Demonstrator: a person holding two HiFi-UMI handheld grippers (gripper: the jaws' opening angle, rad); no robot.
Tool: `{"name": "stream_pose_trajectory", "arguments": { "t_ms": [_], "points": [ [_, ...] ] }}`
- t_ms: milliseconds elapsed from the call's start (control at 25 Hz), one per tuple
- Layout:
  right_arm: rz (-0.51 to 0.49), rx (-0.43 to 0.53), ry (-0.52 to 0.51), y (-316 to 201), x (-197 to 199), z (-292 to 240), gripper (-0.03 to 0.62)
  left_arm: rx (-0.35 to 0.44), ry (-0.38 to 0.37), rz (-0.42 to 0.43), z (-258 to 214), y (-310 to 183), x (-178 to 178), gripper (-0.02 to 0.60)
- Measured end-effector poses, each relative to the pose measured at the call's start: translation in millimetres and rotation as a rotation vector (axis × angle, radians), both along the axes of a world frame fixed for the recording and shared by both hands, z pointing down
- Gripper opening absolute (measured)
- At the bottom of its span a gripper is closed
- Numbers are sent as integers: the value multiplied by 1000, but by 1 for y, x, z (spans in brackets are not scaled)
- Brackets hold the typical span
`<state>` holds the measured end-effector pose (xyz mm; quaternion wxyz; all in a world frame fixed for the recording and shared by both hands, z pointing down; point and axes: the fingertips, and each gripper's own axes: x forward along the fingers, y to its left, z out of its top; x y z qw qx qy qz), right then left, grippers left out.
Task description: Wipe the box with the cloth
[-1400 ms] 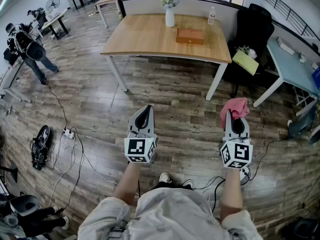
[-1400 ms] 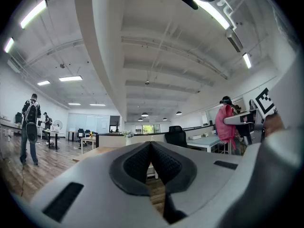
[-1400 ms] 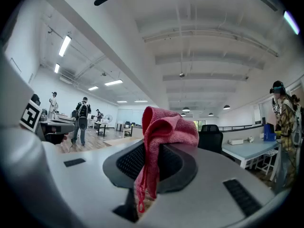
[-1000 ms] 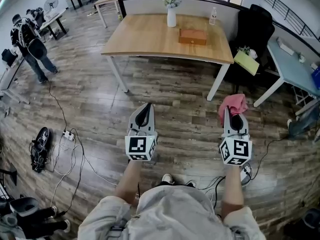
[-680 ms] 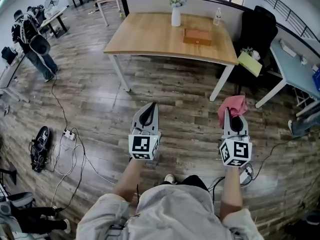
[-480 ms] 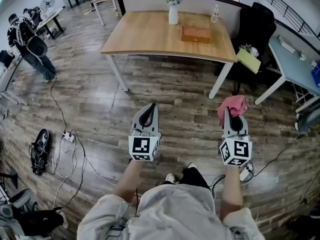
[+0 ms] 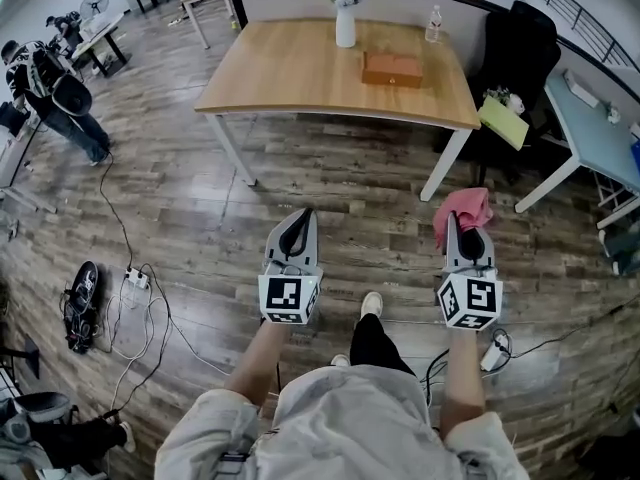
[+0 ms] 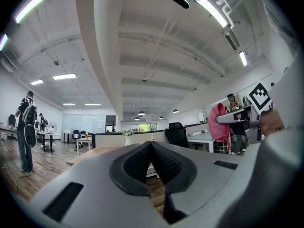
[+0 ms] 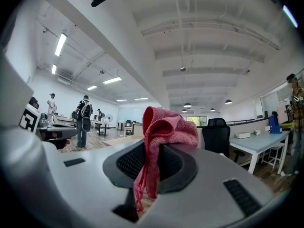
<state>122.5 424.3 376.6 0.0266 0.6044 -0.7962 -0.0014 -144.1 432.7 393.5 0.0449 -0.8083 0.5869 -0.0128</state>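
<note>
1. Over the wooden floor (image 7: 200,200), well short of the table (image 7: 290,78), the person is holding both grippers out in front, side by side and apart.
2. The left gripper (image 7: 296,224) is pointing forward, its jaws pressing together with nothing between them.
3. The right gripper (image 7: 462,232) is clenching a pink cloth (image 7: 462,208); the cloth is bunching above the jaws and hanging down between them.
4. The box (image 7: 392,69) is lying on the far right part of the table, well apart from both grippers, near a white vase (image 7: 345,26) and a bottle (image 7: 434,25).
5. A person (image 7: 60,93) is standing far off at the left, and cables (image 7: 135,303) are trailing across the floor.
</note>
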Motion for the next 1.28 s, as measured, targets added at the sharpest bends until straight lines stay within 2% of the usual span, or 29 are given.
{"name": "stream_pose_trajectory", "arguments": {
  "t_ms": [480, 760, 1040, 1280],
  "points": [
    [15, -31, -43, -112, 53, 12, 72, -12, -10, -26, -3, -118, 45, 8],
    [9, -80, -76, -170, 83, 32, 72, -32, -47, -34, 0, -177, 74, 8],
    [-5, -89, -93, -218, 103, 38, 72, -32, -50, -64, -1, -220, 89, 8],
    [-27, -92, -110, -246, 105, 41, 72, -33, -60, -88, -3, -240, 91, 8]
  ]
}}
